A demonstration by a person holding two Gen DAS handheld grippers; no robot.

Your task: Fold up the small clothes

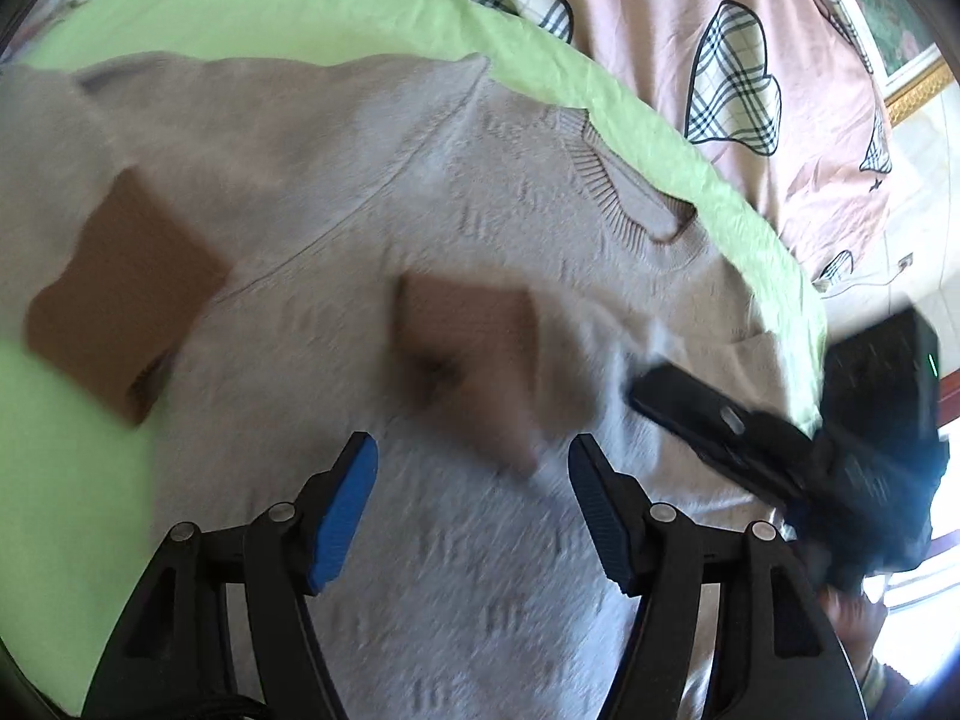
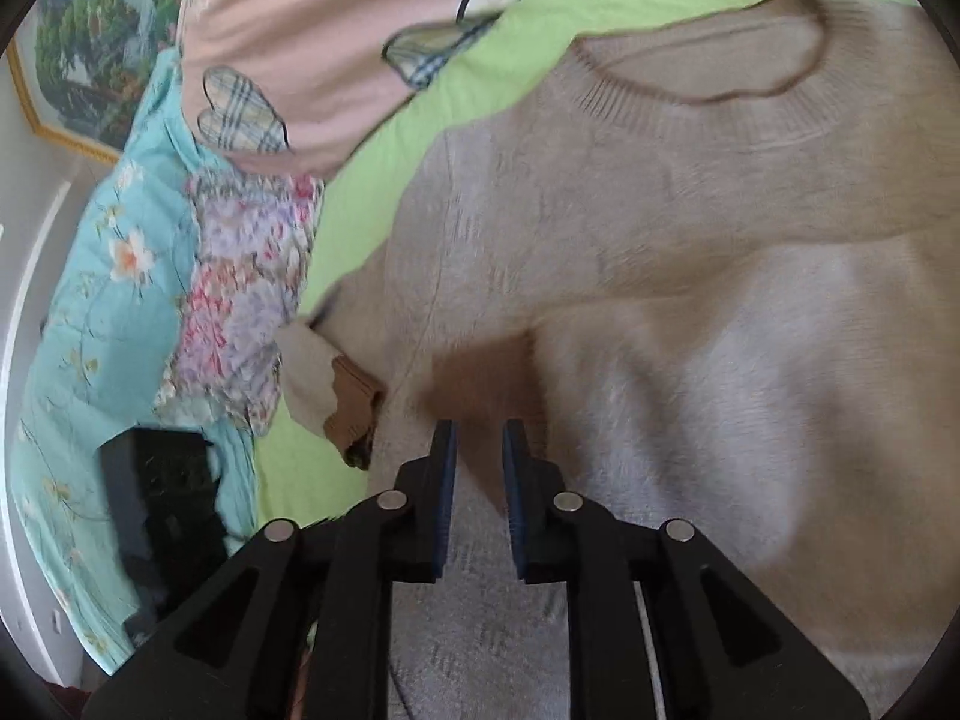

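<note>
Our left gripper (image 1: 473, 462) hangs released above the beige sweater (image 1: 372, 192), which fills mid-frame on the green sheet (image 1: 252, 12). Our right gripper (image 2: 478, 441) is nearly clenched over a brown cuff (image 2: 480, 375); grasp unclear.

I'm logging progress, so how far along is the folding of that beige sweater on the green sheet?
Early stage. Done: the beige sweater lies spread on the green sheet, with both brown cuffs brought in over it. In hand: the right claw is nearly closed over a brown cuff; an actual grip is unclear. The left claw hovers open. Left: folding the body and collar.
</note>
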